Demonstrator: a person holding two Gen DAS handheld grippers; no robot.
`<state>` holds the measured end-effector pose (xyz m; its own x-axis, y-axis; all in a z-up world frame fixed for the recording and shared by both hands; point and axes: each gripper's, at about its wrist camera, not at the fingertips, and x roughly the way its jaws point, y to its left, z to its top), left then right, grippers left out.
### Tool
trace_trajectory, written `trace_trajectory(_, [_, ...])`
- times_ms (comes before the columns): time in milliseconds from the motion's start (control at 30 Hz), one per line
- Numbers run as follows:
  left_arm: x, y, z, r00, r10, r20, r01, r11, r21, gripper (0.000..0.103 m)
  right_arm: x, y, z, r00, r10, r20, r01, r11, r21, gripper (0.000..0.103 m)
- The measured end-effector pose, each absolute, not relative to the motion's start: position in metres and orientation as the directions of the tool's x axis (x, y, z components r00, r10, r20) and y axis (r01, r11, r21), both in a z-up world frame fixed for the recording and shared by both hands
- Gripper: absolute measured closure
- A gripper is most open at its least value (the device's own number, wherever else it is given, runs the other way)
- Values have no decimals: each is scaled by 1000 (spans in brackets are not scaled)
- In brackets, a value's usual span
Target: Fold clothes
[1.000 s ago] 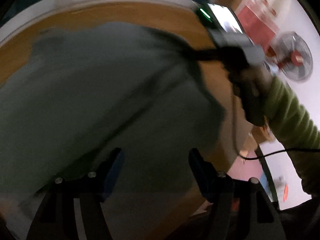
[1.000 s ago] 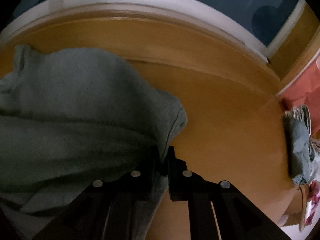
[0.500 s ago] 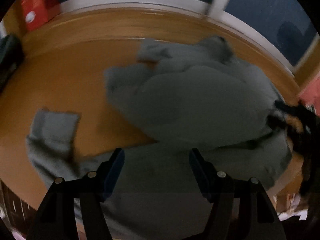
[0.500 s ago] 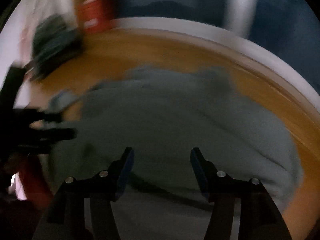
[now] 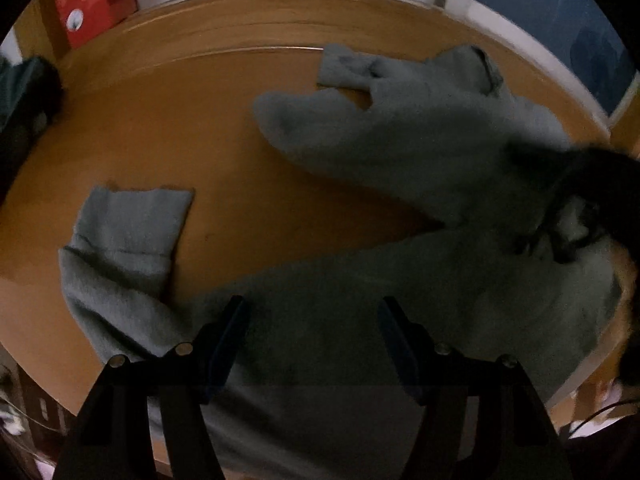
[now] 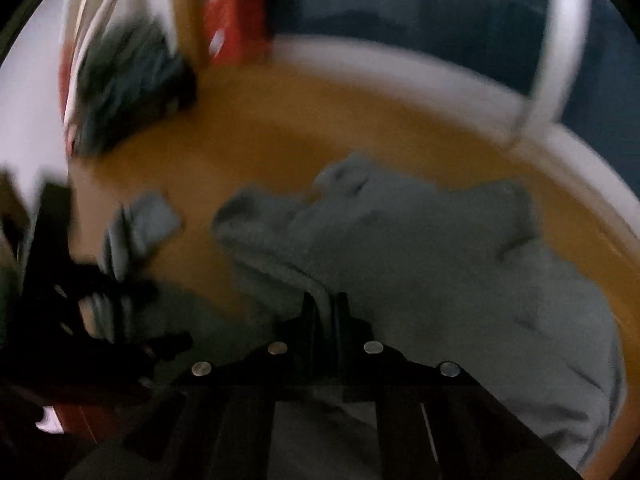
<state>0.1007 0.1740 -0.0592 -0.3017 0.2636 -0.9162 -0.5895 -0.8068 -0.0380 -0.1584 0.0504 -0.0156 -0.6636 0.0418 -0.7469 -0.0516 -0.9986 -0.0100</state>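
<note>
Spread across round orange-brown wooden table (image 5: 168, 128): grey-green fleece sweatshirt (image 5: 400, 152), one cuffed sleeve (image 5: 132, 220) flung out toward the left, body bunched toward the right. Left gripper (image 5: 312, 340) hovering over the lower hem, fingers wide apart, holding nothing. Right gripper (image 6: 325, 312) pinched narrow on a fold of the fleece, though blurred, so perhaps only pressed against it. Red box (image 5: 92, 0) and dark bundle (image 6: 128, 80) at the far rim.
</note>
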Motion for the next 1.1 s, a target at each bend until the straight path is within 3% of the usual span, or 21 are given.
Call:
trace_trajectory(233, [98,171,-58,-300,238,-924,-608,-794,-7,38,-92,143,41,-695,256,-672,-334,-943,-13,101])
trace_trajectory(400, [100,164,-49,-291,253,-923,-634,-774,-13,38,-78,172,42,-657,335,-676,-418,-908,-43,101])
trace_trajectory(533, [94,169,-36,-254,343,-904,-657,-748,-99,38,-68,192,40,-620,381,-686,-469,-881,-66,100])
trace_trajectory(633, [90,171,-17,-252,422,-871,-670,-725,-158,38,-72,185,13,-564,316,-763,-433,-900,-52,88])
trace_trajectory(700, [90,170,-5,-256,458,-852,-685,-707,-174,37,-65,174,-6,-530,261,-807,-405,-914,-30,65])
trace_trajectory(800, [96,185,2,-231,478,-848,-732,-659,-172,30,-38,162,-26,-486,197,-851,-387,-922,8,58])
trace_trajectory(1033, [100,241,-9,-213,478,-852,-768,-621,-157,29,-1,133,-66,-399,95,-912,-309,-950,37,52])
trace_trajectory(1100, [93,254,-17,-207,486,-849,-761,-626,-173,30,1,123,-76,-392,93,-915,-261,-965,14,42])
